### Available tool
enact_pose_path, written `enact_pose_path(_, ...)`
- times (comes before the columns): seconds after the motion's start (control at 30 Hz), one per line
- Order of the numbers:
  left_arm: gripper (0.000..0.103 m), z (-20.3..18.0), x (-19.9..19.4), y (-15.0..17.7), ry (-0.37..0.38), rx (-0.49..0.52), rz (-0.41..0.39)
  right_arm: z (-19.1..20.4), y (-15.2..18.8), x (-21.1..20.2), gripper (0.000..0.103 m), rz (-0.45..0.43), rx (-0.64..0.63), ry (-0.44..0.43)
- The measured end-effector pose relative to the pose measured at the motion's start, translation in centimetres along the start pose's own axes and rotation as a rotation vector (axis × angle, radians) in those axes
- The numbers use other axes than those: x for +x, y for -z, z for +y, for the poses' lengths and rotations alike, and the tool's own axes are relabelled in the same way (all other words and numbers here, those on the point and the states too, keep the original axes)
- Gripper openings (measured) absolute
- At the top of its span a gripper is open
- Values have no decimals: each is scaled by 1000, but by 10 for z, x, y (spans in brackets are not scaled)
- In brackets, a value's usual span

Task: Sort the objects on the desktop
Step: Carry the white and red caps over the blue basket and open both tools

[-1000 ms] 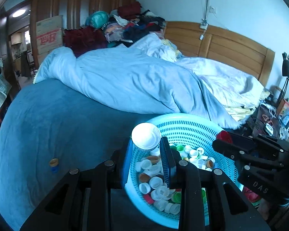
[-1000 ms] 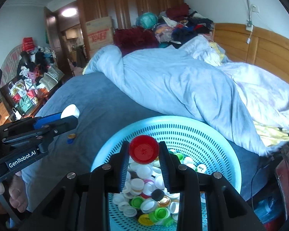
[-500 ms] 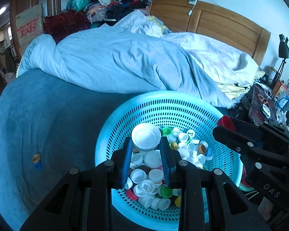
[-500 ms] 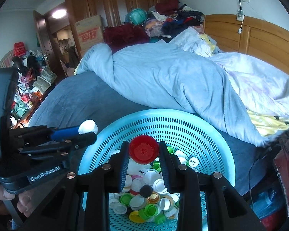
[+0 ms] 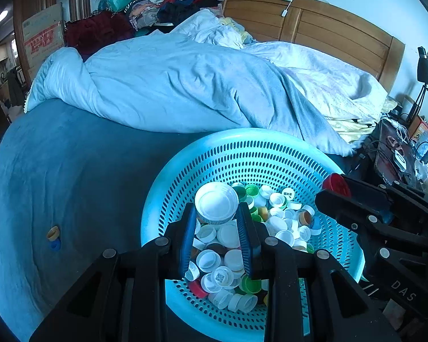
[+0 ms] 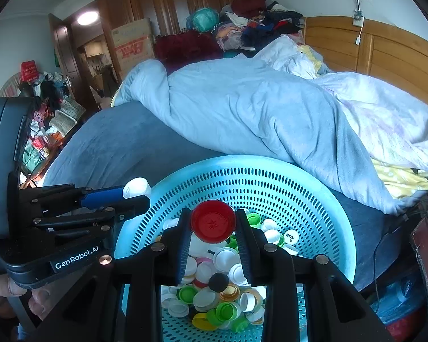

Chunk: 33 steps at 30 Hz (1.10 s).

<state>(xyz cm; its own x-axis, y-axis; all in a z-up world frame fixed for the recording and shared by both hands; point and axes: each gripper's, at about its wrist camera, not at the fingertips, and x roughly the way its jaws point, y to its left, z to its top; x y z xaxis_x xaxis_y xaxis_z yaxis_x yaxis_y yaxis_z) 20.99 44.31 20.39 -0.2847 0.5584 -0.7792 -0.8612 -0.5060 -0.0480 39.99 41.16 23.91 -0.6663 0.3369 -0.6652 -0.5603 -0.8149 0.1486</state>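
A round light-blue perforated basket (image 5: 242, 148) (image 6: 271, 168) sits on the dark blue bed cover, holding several loose bottle caps, mostly white and green. My left gripper (image 5: 216, 213) hangs over the basket's left half, shut on a large white cap (image 5: 216, 201). My right gripper (image 6: 213, 222) hovers over the basket's near side, shut on a red cap (image 6: 213, 220). Each gripper shows in the other's view: the right one (image 5: 332, 191) with its red cap (image 5: 336, 184) at right, the left one (image 6: 139, 193) with its white cap (image 6: 136, 187) at left. Fingers of a hand (image 6: 40, 299) grip the left tool.
A yellow cap stacked on a blue one (image 5: 53, 236) lies alone on the bed cover, left of the basket. A rumpled pale-blue duvet (image 5: 168, 85) lies behind the basket. A cluttered nightstand (image 5: 399, 154) with a black lamp stands at right, a wooden headboard (image 5: 342, 37) beyond.
The left gripper, with the white cap, has swung right and down, from the basket's left rim to over its caps. The right gripper has barely moved.
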Motion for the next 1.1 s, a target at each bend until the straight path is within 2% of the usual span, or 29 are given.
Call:
enact_pose_path(0.4,25,-3,-1,1,-35,13,-10,1,0,0,33,-1,3,2)
enact_pose_path(0.47,29,-4,-2,1,-38,15,-12,1,0,0,34,-1,5,2)
enact_pose_path(0.53,38,-3,-2,2,-43,14,-15,1,0,0,39,-2,5,3)
enact_pose_path(0.57,44,-2,-2,2,-47,12,-17,1,0,0,45,-4,5,4)
enact_pose_path(0.6,46,-1,-3,2,-54,9,-22,1,1,0,51,-5,5,6)
enact_pose_path(0.83,49,9,-2,5,-69,-10,-25,4,3,1,56,-2,2,0)
enact_pose_path(0.93,55,18,-2,8,-78,-29,-26,11,1,2,59,-4,-8,-5)
enact_pose_path(1.1,55,41,-6,15,-88,-68,-31,29,0,4,68,-8,-35,-21)
